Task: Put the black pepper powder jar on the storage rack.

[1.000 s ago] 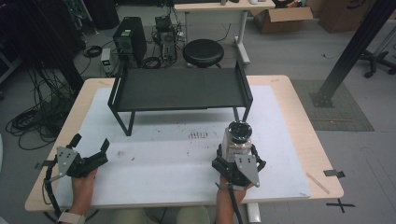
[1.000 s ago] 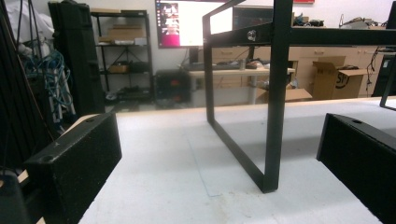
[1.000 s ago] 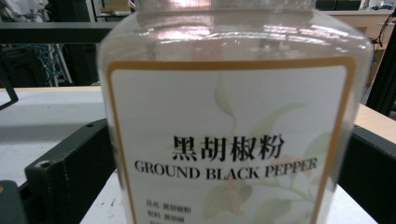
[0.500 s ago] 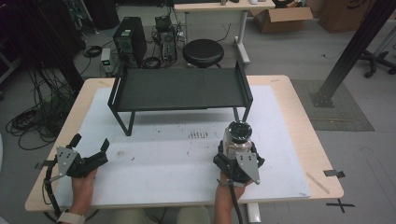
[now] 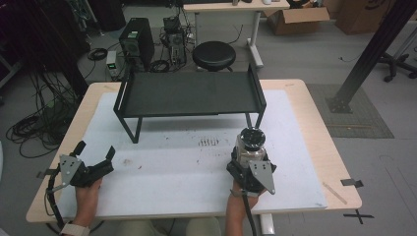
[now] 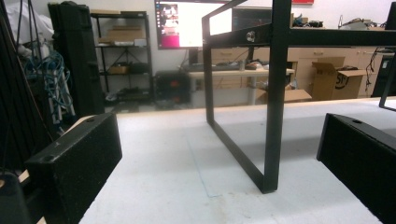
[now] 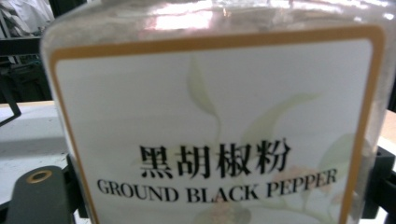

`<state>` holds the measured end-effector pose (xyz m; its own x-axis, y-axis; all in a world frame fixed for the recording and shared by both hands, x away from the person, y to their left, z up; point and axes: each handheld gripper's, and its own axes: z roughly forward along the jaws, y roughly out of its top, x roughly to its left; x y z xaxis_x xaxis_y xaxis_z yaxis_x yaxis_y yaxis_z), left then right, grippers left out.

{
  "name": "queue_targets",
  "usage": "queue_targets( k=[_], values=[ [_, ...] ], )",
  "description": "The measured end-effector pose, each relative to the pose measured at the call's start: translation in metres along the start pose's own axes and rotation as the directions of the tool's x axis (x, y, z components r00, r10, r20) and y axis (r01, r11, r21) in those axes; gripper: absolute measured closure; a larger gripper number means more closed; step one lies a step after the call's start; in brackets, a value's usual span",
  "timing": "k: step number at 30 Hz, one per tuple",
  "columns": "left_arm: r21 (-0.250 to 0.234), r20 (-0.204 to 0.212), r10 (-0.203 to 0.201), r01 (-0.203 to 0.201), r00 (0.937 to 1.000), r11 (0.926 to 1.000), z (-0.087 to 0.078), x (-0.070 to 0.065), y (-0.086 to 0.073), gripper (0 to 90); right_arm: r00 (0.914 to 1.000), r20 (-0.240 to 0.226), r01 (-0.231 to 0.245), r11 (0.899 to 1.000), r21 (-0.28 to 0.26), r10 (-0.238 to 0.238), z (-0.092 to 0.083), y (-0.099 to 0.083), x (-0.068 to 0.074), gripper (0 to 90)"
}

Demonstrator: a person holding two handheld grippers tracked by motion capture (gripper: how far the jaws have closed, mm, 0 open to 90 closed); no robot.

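Observation:
A clear jar of ground black pepper [image 5: 252, 140] with a black lid stands upright on the white mat at the front right. My right gripper [image 5: 248, 156] reaches it from the near side, with a jaw on each flank. Its jaws have just been closing with the jar between them. In the right gripper view the jar's label [image 7: 215, 107] is very close, and the pads [image 7: 39, 191] press on its sides. My left gripper [image 5: 96, 150] rests at the front left, open, with nothing between its fingers [image 6: 74, 158].
A black metal rack [image 5: 189, 93] stands across the back of the white mat [image 5: 172, 172]; its leg [image 6: 275, 116] is just ahead of the left gripper. Beyond the table are a stool [image 5: 214, 55] and a computer tower [image 5: 136, 37]. Black tape [image 5: 351, 183] marks the right edge.

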<state>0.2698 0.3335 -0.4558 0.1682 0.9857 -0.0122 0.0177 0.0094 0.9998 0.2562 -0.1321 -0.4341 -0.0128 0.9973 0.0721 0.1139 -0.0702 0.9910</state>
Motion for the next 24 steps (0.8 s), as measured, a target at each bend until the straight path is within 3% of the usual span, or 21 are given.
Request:
queue_targets(
  k=[7,24],
  values=[
    [0.000,0.000,0.000,0.000,1.0000,1.0000,-0.0001,0.0001,0.0000,0.4,0.9997,-0.024,0.003,1.000,-0.021,-0.004,-0.0016,-0.0003,0.0002,21.4],
    [-0.005,0.002,0.000,0.000,1.0000,1.0000,-0.0007,0.0003,-0.0001,0.5,0.9986,-0.009,0.052,0.998,-0.031,-0.052,-0.0041,-0.0012,0.0019,25.1]
  ],
)
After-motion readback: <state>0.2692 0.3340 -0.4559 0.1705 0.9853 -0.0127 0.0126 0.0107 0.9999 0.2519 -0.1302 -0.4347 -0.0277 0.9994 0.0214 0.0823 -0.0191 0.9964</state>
